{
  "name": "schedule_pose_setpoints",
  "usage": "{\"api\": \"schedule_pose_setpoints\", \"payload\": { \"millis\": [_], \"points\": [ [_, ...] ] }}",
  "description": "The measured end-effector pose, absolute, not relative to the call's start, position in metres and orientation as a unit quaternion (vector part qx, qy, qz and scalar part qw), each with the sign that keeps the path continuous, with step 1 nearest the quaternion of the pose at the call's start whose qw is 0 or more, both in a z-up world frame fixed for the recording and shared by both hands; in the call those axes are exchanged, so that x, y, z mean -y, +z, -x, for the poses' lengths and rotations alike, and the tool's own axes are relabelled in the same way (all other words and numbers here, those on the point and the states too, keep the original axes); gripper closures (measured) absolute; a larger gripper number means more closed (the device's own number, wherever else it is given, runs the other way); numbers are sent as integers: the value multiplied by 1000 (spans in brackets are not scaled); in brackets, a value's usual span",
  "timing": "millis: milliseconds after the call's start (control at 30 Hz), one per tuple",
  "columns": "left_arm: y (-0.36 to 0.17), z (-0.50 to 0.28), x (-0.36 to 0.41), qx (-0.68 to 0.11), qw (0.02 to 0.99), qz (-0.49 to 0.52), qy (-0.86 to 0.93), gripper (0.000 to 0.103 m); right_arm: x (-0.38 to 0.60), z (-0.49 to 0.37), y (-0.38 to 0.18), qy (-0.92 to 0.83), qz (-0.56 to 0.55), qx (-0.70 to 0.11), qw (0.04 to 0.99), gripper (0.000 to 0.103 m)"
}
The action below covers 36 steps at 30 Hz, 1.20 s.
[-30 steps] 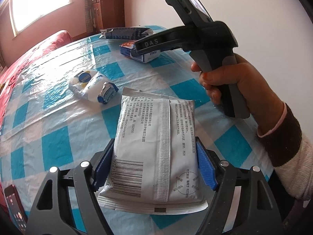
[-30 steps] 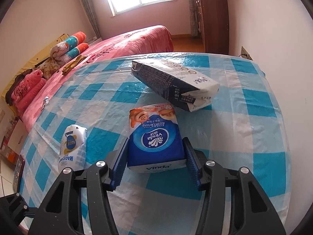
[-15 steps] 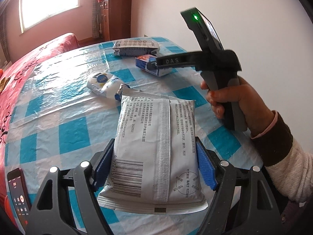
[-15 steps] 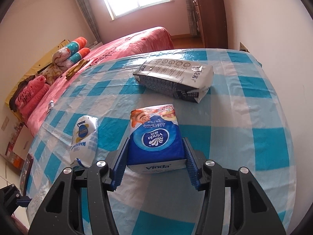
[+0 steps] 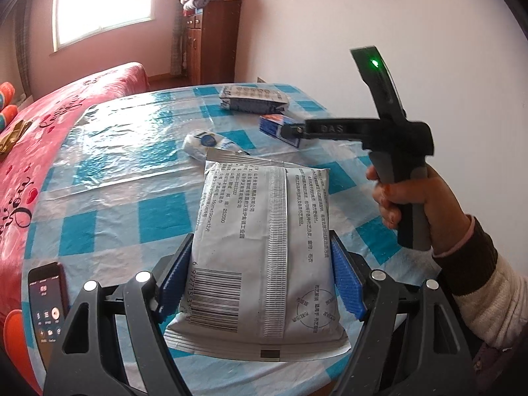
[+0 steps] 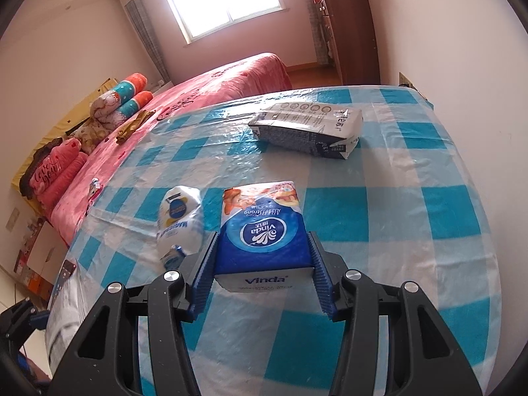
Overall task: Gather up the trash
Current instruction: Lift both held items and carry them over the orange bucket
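Note:
My left gripper is shut on a silver-white foil packet with a barcode, held above the checked tablecloth. My right gripper is shut on a blue Vinda tissue pack, lifted over the table. In the left wrist view the right gripper shows at the right in a person's hand, with the blue pack in its jaws. A small white and blue wrapper lies left of the tissue pack, also seen as a wrapper behind the foil packet. A grey-white bag lies farther back on the table.
The table wears a blue and white checked cloth under clear plastic. A phone lies at its near left edge. A pink bed stands beyond the table, with a wooden cabinet by the wall.
Both grippers have drawn back and risen a little with their packs still held. The table items appear farther away, and more of the room shows.

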<state>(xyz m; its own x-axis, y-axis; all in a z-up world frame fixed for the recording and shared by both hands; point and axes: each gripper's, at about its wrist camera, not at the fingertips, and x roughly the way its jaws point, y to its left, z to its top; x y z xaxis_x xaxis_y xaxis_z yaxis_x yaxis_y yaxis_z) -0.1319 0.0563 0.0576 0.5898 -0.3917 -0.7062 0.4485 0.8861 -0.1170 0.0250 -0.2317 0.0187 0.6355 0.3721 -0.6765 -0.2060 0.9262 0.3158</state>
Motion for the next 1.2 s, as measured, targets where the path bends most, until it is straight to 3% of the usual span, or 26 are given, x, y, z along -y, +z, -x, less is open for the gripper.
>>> {"api": "schedule_pose_setpoints", "payload": {
  "millis": [1200],
  "points": [
    [86, 151, -196, -334, 937, 28, -95, 26, 128, 48, 75, 240, -66, -383, 890, 50]
  ]
}}
